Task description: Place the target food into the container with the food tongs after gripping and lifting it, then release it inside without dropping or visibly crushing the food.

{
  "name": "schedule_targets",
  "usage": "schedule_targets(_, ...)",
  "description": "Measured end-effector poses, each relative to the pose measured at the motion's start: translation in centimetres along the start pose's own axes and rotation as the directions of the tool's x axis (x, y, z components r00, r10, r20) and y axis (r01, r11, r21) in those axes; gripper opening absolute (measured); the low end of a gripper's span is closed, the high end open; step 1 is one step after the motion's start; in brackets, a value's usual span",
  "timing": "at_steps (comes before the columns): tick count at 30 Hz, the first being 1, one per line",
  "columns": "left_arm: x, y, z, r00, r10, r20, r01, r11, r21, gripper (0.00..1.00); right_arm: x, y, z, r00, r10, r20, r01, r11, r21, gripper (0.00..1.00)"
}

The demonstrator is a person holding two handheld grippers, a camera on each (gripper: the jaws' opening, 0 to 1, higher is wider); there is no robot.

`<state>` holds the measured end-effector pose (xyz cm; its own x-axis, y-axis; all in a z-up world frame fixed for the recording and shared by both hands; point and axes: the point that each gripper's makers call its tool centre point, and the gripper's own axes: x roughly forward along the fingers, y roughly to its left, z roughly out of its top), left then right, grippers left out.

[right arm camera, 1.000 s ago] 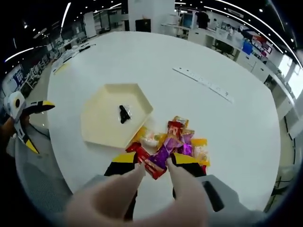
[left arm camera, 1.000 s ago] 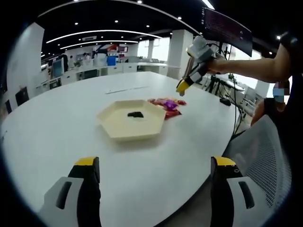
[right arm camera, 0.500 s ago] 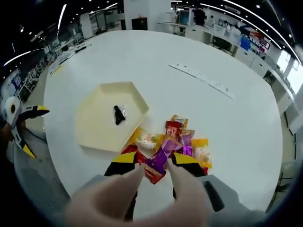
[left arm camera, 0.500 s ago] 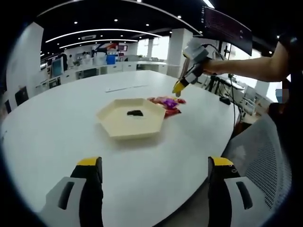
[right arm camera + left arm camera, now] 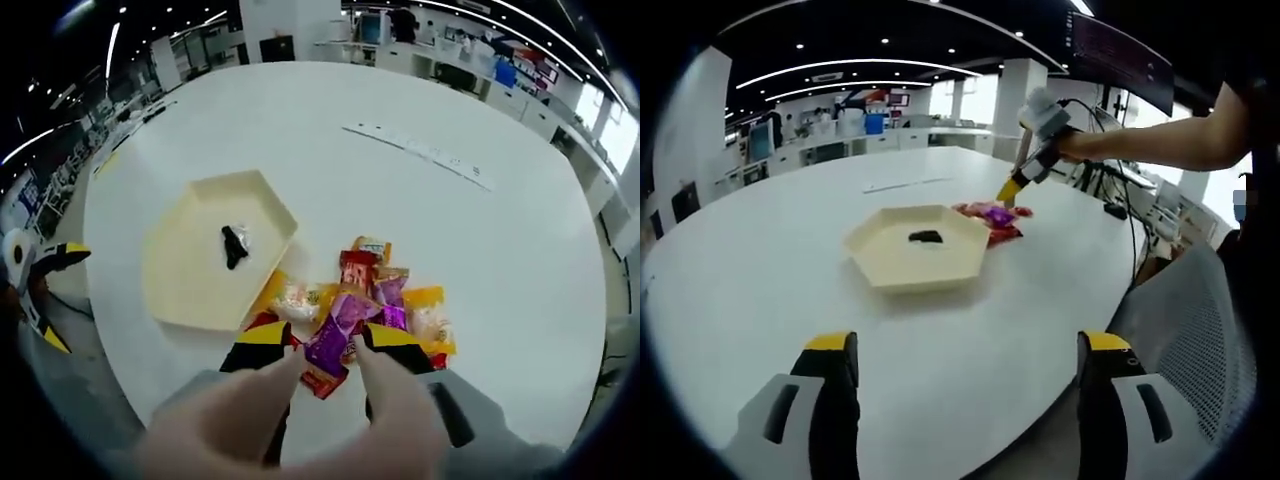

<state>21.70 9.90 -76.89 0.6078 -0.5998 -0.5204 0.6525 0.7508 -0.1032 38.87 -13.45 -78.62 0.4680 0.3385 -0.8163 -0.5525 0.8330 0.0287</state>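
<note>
Right tongs (image 5: 325, 343) over snack packets (image 5: 372, 305)

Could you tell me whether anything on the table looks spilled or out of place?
Only mildly: the snack packets lie in a loose overlapping heap beside the hexagonal tray, which holds one dark item.

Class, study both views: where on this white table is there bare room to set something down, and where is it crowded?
Bare tabletop lies between the left claw and the hexagonal tray, and beyond the tray out to the long strip on the white table. It is crowded beside the tray, where the right claw hangs over the snack packets. The tray holds one dark piece.
</note>
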Motion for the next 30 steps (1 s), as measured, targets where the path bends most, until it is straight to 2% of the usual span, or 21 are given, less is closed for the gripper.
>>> schedule_targets(21, 0.0, 0.1, -0.1, 1.000, 0.005, -0.007, -0.005, 1.000, 0.002, 0.87, 1.0, -0.3, 0.2, 1.000, -0.011, 0.012, 0.010, 0.994, 0.108, 0.28)
schedule_targets(30, 0.0, 0.2, 0.0, 1.000, 0.008, -0.004, -0.008, 1.000, -0.001, 0.86, 1.9, -0.1, 0.2, 1.000, -0.031, 0.001, 0.030, 0.992, 0.126, 0.28)
